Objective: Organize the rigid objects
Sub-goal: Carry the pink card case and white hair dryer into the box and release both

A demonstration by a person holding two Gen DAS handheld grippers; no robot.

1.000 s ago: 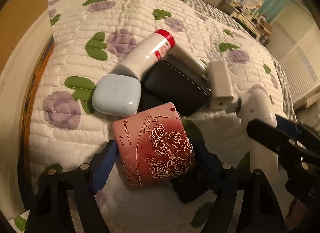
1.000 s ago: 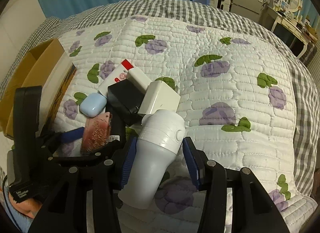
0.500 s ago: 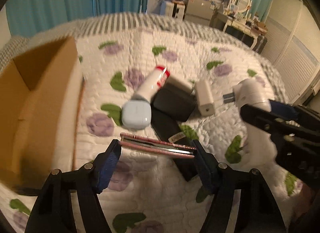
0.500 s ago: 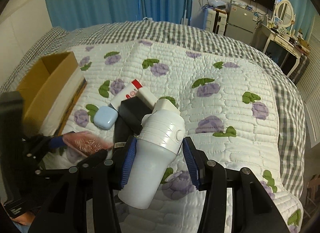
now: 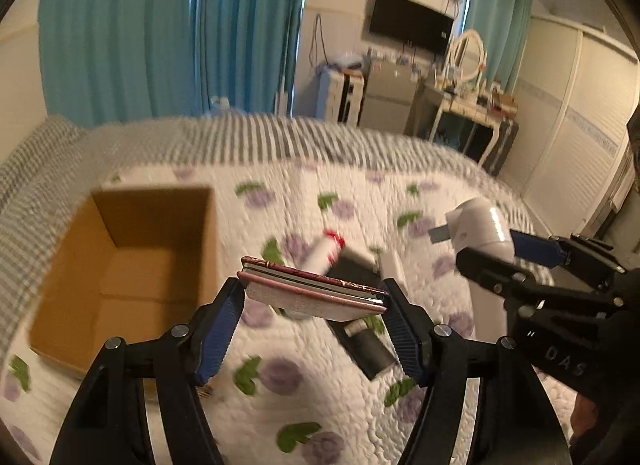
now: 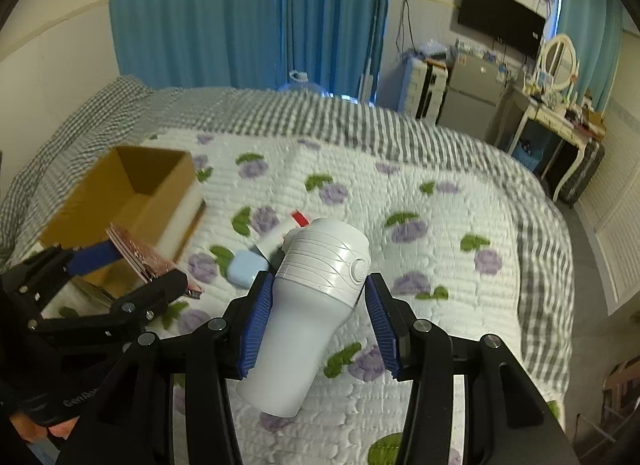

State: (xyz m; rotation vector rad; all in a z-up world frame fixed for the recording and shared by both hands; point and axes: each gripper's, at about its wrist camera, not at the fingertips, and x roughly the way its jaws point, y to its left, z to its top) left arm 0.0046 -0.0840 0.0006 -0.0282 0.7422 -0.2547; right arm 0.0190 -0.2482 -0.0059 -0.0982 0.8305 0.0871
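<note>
Clamping a flat pink case [image 5: 316, 289] edge-on between their blue pads, the left tongs [image 5: 314, 305] hold it level in the air, beside the open mouth of the cardboard box [image 5: 132, 265] that sits on the quilted bed [image 5: 320, 385]. The right tongs [image 6: 316, 317] grip a white bottle-shaped device [image 6: 308, 313] around its body, tilted, lifted clear of the quilt. Under and between the two tools lies the rest of the pile: a white tube with a red cap [image 5: 324, 249], a pale blue case [image 6: 246, 269] just beside it, and a black rectangular item [image 5: 364, 341] showing below the pink case. Nothing stands between the pink case and the box opening. Beyond the bed are blue curtains [image 6: 200, 17], a wall television [image 6: 500, 29] and a dressing table with an oval mirror [image 6: 558, 59]. Against a second ago, both tools have risen: the pink case then lay among the pile showing its rose-printed face, and the box was barely visible at the left edge.
</note>
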